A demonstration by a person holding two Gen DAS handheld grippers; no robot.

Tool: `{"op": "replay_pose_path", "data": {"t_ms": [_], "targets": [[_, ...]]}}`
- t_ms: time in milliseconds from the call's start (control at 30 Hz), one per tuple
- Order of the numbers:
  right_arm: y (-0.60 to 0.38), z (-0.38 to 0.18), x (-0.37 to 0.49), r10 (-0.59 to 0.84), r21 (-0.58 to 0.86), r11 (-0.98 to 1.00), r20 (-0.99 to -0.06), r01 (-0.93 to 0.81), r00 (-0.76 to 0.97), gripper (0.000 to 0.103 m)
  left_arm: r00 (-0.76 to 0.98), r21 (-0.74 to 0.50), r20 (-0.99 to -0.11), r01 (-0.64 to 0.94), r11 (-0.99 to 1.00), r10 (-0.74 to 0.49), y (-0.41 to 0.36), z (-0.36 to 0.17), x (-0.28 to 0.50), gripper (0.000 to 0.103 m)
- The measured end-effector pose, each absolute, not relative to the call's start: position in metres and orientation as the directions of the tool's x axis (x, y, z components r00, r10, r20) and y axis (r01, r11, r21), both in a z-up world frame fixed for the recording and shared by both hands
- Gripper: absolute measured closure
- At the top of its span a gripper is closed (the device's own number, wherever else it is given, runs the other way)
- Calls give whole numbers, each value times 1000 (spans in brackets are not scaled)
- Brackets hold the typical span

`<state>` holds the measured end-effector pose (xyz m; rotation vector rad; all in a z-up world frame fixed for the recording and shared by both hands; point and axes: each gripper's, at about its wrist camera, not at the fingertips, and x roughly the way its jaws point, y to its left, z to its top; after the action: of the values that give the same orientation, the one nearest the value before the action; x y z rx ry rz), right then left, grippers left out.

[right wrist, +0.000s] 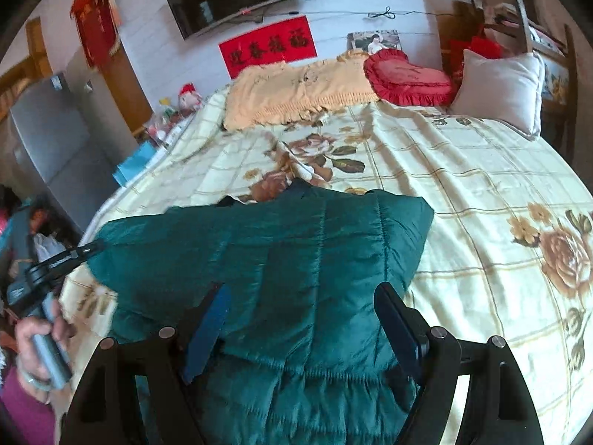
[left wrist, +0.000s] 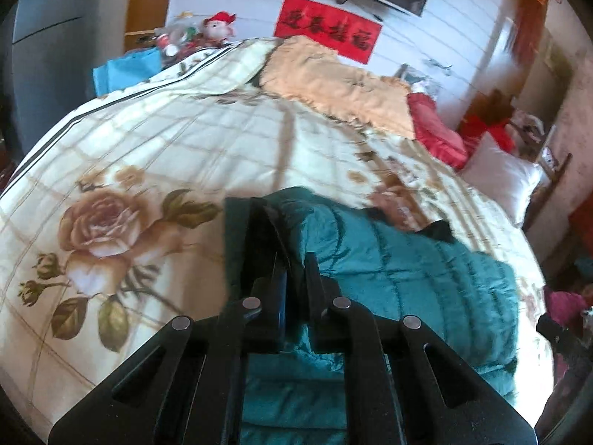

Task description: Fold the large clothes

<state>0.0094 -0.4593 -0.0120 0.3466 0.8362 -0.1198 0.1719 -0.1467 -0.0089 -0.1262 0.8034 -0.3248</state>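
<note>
The floral bedspread (right wrist: 463, 193) lies bare and open beyond and right of the teal quilted jacket (right wrist: 296, 259). At the far edge, a tan blanket (right wrist: 296, 92), red heart cushion (right wrist: 411, 78) and white pillow (right wrist: 496, 89) block passage.

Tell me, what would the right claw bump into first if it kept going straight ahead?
Most likely the green quilted jacket. The right claw is open and points down at it, with the jacket spread right under and ahead of its fingers. How close it is, I can't tell.
</note>
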Motion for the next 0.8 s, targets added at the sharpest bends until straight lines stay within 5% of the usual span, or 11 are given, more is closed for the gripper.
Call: {"op": "replay_pose_path", "data": {"t_ms": [400, 667, 733, 800], "targets": [[-431, -98, 83, -136, -12, 970, -854, 243, 502, 21, 612, -168, -744, 216, 962, -267, -149, -60, 175, 96], [-425, -52, 53, -135, 9, 973, -788, 231, 601, 20, 619, -192, -735, 200, 961, -276, -140, -28, 164, 95], [-418, -35, 46, -113, 30, 978, -760, 208, 640, 20, 644, -177, -716, 205, 963, -269, -143, -17, 159, 90], [-408, -27, 51, -82, 45, 983, -757, 178, 648, 20, 655, -176, -702, 221, 959, -280, -148, -10, 156, 68]]}}
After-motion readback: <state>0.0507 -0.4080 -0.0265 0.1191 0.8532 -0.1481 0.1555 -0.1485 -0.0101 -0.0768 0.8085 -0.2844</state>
